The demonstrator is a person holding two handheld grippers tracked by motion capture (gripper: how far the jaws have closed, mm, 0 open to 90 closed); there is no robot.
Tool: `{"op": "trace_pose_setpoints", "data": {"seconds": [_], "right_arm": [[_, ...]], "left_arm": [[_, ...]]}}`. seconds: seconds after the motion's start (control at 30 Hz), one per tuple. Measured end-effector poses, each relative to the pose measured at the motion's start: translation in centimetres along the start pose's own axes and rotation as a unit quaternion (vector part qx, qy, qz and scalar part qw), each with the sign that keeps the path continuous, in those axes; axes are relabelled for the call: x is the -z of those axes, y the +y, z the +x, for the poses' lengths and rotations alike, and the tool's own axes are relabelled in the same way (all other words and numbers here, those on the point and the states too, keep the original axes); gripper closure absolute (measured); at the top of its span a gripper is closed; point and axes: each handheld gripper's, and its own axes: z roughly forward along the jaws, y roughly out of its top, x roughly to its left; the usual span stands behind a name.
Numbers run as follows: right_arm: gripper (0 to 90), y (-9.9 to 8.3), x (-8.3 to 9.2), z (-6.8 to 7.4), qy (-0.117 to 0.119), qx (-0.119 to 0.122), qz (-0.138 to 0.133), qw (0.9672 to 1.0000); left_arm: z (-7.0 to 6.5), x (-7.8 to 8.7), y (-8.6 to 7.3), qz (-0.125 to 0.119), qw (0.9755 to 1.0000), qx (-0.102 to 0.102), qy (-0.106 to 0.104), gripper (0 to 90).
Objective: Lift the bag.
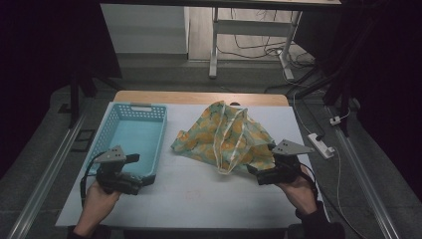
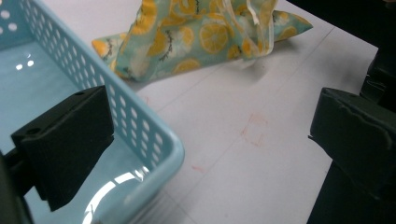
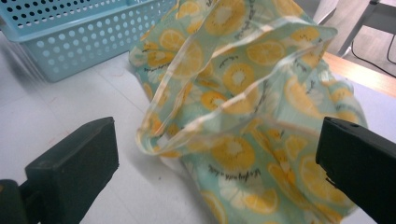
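White table (image 1: 199, 199): basket (image 1: 132, 137), lemon-print bag (image 1: 224, 137).

We see a white power strip (image 1: 321, 145) on the grey floor (image 1: 363, 169) beyond the table's right edge, cables (image 1: 254, 50) past its far edge.

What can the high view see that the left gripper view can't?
High view alone: both hands, the right gripper, the whole basket and the floor cables. Left gripper view alone: faint red marks on the table and the basket's wall holes close up. Both: the blue basket, the lemon-print bag and the white table.
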Motion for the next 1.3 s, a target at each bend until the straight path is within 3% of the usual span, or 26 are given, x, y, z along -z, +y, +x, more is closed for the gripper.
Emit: {"op": "trace_pose_setpoints", "data": {"seconds": [0.7,1.07,1.17,1.3], "right_arm": [[0.0,-6.1,2.5,0.0,-0.031,-0.045,0.019,0.9983],[0.0,-9.4,3.0,-0.2,-0.050,-0.061,0.053,0.9955],[0.0,-10.1,3.0,-0.2,-0.050,-0.068,0.066,0.9943],[0.0,-11.0,2.9,-0.1,-0.055,-0.067,0.090,0.9922]], "left_arm": [[-0.7,2.5,-5.7,0.004,0.9979,0.038,0.053,0.0],[-0.5,2.9,-8.1,0.031,0.9945,0.051,0.086,0.0],[-0.4,2.8,-8.7,0.042,0.9938,0.057,0.086,0.0],[-0.3,2.4,-9.4,0.074,0.9903,0.060,0.101,0.0]]}}
